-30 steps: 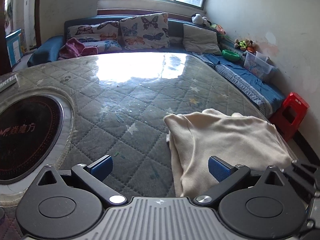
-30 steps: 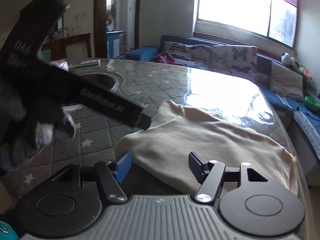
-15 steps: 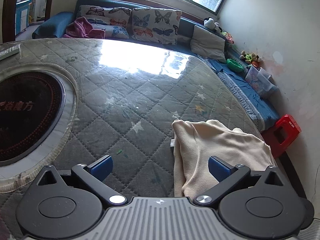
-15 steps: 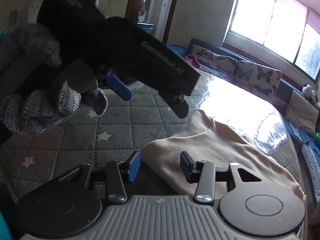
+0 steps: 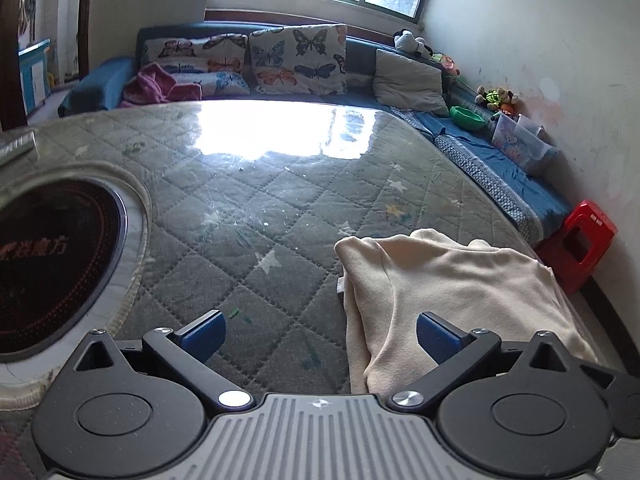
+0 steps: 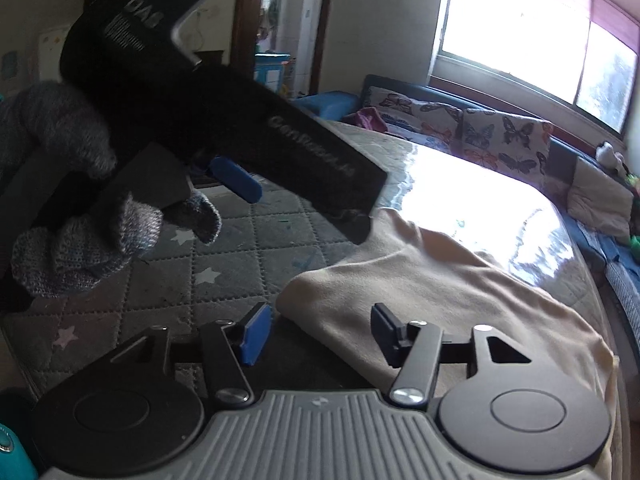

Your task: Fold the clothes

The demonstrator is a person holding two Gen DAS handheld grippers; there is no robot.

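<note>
A cream garment [image 5: 452,284] lies folded on the grey quilted table cover, near the table's right edge; it also shows in the right wrist view [image 6: 432,292]. My left gripper [image 5: 318,330] is open and empty, held above the cover with its right finger over the garment's near edge. My right gripper [image 6: 318,330] is open and empty, its jaws just above the garment's near corner. The left gripper's black body [image 6: 224,120], in a grey gloved hand, fills the upper left of the right wrist view.
A round black hob [image 5: 48,264] is set in the table at the left. A sofa with butterfly cushions [image 5: 296,60] runs behind the table. A red stool [image 5: 580,240] stands by the right wall. A blue-cushioned bench [image 5: 500,168] lines that wall.
The left gripper has tilted and shifted, staying open near the garment's left edge. The right gripper's jaws have opened wider. The garment has not moved.
</note>
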